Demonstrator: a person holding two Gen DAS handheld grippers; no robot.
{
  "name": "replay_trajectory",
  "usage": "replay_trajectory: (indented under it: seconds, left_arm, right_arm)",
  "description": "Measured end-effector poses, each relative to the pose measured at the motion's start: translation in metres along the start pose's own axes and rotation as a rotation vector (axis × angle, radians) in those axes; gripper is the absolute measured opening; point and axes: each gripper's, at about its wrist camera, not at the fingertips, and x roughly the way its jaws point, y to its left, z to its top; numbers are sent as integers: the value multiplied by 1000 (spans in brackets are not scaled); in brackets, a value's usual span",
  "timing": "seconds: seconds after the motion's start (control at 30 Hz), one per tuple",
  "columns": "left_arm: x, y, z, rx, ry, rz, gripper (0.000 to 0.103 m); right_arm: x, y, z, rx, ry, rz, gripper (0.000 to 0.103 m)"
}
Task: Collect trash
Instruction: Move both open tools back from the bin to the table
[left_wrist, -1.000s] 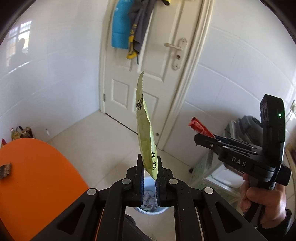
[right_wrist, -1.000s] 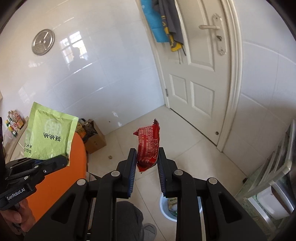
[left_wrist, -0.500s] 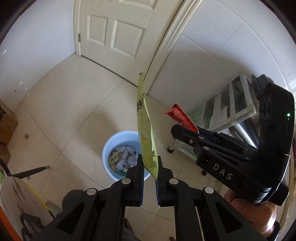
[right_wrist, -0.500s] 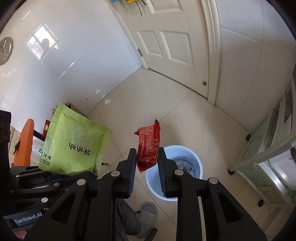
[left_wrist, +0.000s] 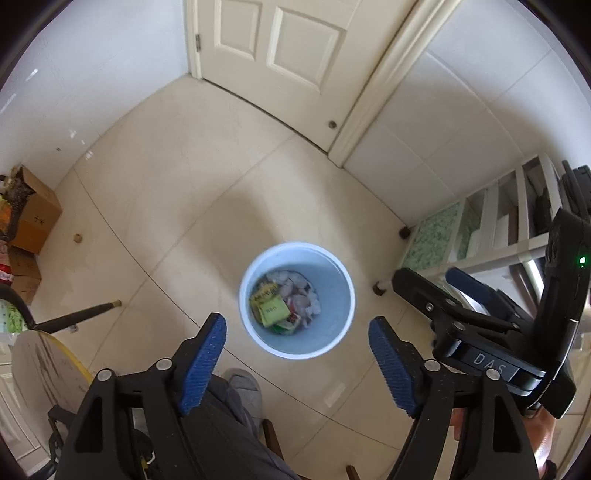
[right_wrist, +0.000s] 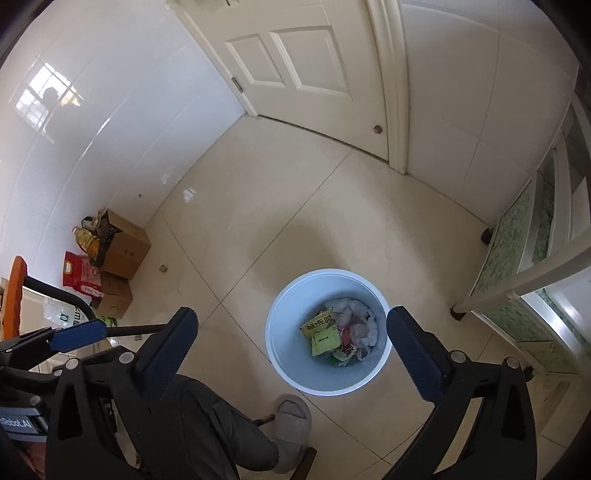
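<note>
A white bin (left_wrist: 332, 334) stands on the tiled floor, directly below both grippers. It holds crumpled tissues and wrappers, among them a green packet (left_wrist: 271, 308) (right_wrist: 325, 338) and a bit of red wrapper (right_wrist: 345, 336). My left gripper (left_wrist: 297, 332) points down over the bin (right_wrist: 291, 356); its jaws are opening and nothing is between them. My right gripper (right_wrist: 291, 317) hangs over the bin's left side, its jaws also opening and empty. In the left wrist view the right gripper (left_wrist: 428, 280) shows at the right; the left gripper (right_wrist: 74, 336) shows at the left edge of the right wrist view.
A white door (left_wrist: 277, 55) closes the far wall. A white shelf rack (left_wrist: 498, 229) stands right of the bin. Cardboard boxes (right_wrist: 125, 251) and bags sit by the left wall. A person's leg and grey slipper (right_wrist: 291, 413) are just below the bin. An orange table edge (right_wrist: 14, 291) is far left.
Both grippers sank and tilted down over the bin. Their jaws went from shut to wide apart. The green packet left the left gripper and the red wrapper left the right gripper.
</note>
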Motion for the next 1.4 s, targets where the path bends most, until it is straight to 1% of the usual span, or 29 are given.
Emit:
replay_trajectory:
  seconds: [0.07, 0.17, 0.27, 0.33, 0.57, 0.73, 0.87, 0.93, 1.07, 1.23, 1.4]
  left_arm:
    - [-18, -4, -12, -12, -46, 20, 87]
    - [-42, -11, -26, -23, -111, 15, 91]
    - [-72, -11, -46, -20, -170, 15, 92]
    - [-98, 1, -73, -26, -205, 7, 92]
    - [-177, 14, -132, -56, -344, 22, 93]
    - [-230, 32, -180, -93, -443, 38, 93]
    - [-271, 53, -225, -145, -517, 43, 93]
    - [-297, 66, -249, -177, -554, 52, 93]
    - [-333, 93, -302, -248, -625, 84, 95]
    - [-371, 123, -377, -358, -698, 146, 96]
    - [-395, 147, -455, -473, -754, 221, 97]
  right_arm:
    - [-5, 1, 0, 6, 3, -18, 103]
    - [-16, 7, -1, 8, -16, -30, 103]
    - [-32, 17, -1, 2, -40, -26, 103]
    - [-42, 24, 0, -8, -57, -21, 103]
    - [-93, 69, 0, -74, -145, 3, 103]
    - [-127, 106, -1, -117, -198, 31, 103]
    - [-159, 146, -6, -183, -256, 81, 103]
    - [-171, 170, -7, -227, -271, 107, 103]
    - [-190, 218, -15, -314, -297, 164, 103]
    - [-198, 286, -32, -445, -302, 247, 103]
    - [-198, 359, -58, -592, -288, 331, 103]
